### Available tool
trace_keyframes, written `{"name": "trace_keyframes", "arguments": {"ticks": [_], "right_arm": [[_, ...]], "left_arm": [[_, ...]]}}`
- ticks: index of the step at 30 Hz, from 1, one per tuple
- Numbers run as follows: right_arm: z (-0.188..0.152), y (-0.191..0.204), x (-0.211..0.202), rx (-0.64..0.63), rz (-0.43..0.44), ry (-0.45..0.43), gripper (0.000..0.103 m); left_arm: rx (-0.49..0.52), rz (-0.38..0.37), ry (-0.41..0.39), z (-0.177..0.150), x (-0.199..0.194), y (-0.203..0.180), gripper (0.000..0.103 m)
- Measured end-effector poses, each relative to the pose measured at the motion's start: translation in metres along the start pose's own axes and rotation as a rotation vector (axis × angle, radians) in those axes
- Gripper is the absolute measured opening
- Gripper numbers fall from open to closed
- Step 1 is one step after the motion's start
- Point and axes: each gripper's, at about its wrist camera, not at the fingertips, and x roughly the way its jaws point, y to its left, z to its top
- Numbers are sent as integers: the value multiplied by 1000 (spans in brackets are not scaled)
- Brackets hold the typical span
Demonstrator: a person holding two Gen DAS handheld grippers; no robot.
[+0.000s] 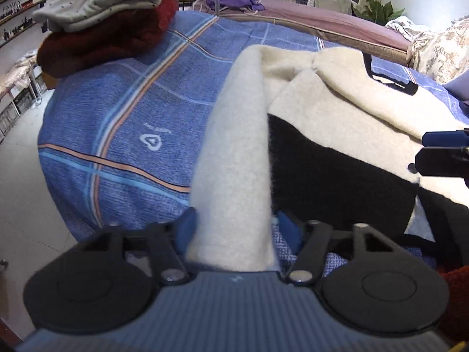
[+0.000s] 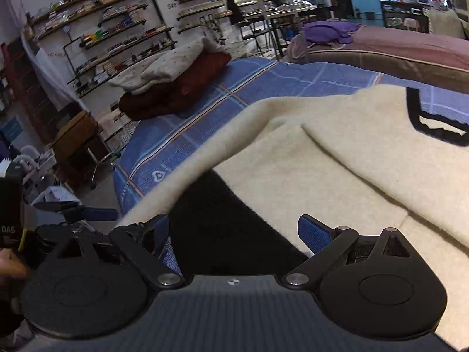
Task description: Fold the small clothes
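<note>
- At the far left of the bed point(image 1: 132, 111), a stack of folded clothes point(image 1: 102, 26) is sitting on the blue checked cover: a pale dotted piece lying on top of a dark red one.
- Your left hand-held gripper point(image 1: 234, 228) is clamping a cream sleeve point(image 1: 234, 152) of the cream-and-black garment point(image 1: 337, 111); the sleeve is running up from between the blue pads, which are pressing on it from both sides.
- The garment is lying spread on the blue cover in the middle and right of the bed, with a black panel point(image 1: 337, 176) just beside the held sleeve and a black-trimmed edge at its far right.
- Your right hand-held gripper point(image 2: 234, 234) is hanging over the garment's near edge with its jaws standing wide; the black panel is lying between the pads, and they are not pressing on it.
- In the left wrist view, the right hand-held gripper's blue fingertips are showing at the right edge, over the cream cloth.
</note>
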Motion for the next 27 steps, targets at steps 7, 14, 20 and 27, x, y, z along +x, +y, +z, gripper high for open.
{"name": "trace_keyframes", "arguments": {"ticks": [7, 14, 20, 27], "right_arm": [[-12, -11, -8, -18, -115, 3, 103], [-29, -53, -20, 86, -250, 53, 103], [-32, -68, -38, 137, -336, -7, 103], [-43, -97, -84, 175, -561, -53, 103]], "left_arm": [[-97, 94, -72, 19, 0, 27, 14], [-102, 107, -370, 113, -70, 46, 13], [50, -241, -514, 164, -96, -66, 13], [219, -547, -320, 131, -35, -228, 12]]}}
